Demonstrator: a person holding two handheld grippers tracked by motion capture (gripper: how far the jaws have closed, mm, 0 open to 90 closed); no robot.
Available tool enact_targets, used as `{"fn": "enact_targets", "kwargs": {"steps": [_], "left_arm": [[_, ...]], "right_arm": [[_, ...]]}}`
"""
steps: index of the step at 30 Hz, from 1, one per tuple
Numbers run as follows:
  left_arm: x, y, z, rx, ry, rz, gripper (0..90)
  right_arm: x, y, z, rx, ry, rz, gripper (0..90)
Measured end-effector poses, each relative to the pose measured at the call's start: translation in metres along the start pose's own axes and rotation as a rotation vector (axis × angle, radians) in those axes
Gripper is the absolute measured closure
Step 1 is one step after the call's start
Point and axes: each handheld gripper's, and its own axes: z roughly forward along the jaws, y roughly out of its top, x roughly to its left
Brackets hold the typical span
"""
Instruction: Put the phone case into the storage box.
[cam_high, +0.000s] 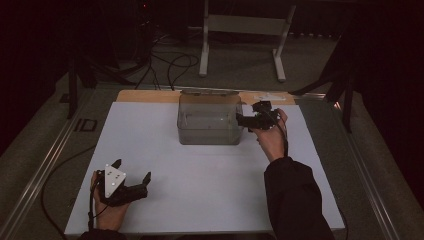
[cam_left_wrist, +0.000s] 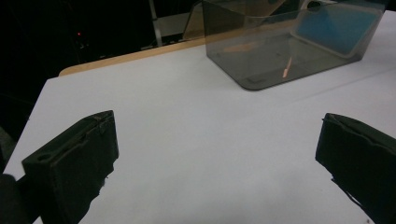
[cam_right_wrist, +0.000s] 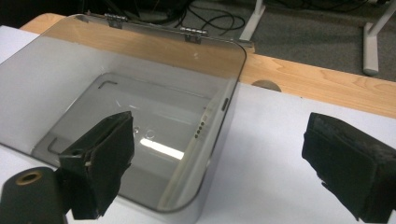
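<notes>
White stand legs (cam_high: 205, 45), floor cables (cam_high: 172, 65)

open white tabletop (cam_high: 210, 185) in front, clear box (cam_high: 209, 122) blocking far centre

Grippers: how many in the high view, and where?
2. The left gripper, black with a grey three-cornered plate, sits open at the white table's near-left corner. The black right gripper is open at the right wall of the clear smoky plastic box.
</notes>
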Motion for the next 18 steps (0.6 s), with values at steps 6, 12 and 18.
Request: {"fn": "enact_targets", "kwargs": {"steps": [6, 12, 18], "left_arm": [[0.000, 0.001, 0.000, -0.002, -0.001, 0.000, 0.1], [0.002, 0.002, 0.000, -0.003, -0.002, 0.000, 0.1], [0.003, 0.003, 0.001, -0.004, -0.001, -0.001, 0.1]], "right_arm": [[-0.003, -0.014, -0.015, -0.030, 0.021, -0.003, 9.3], [-0.008, -0.039, -0.037, -0.079, 0.037, -0.007, 9.3], [-0.011, -0.060, -0.049, -0.058, 0.035, -0.032, 9.3]]}}
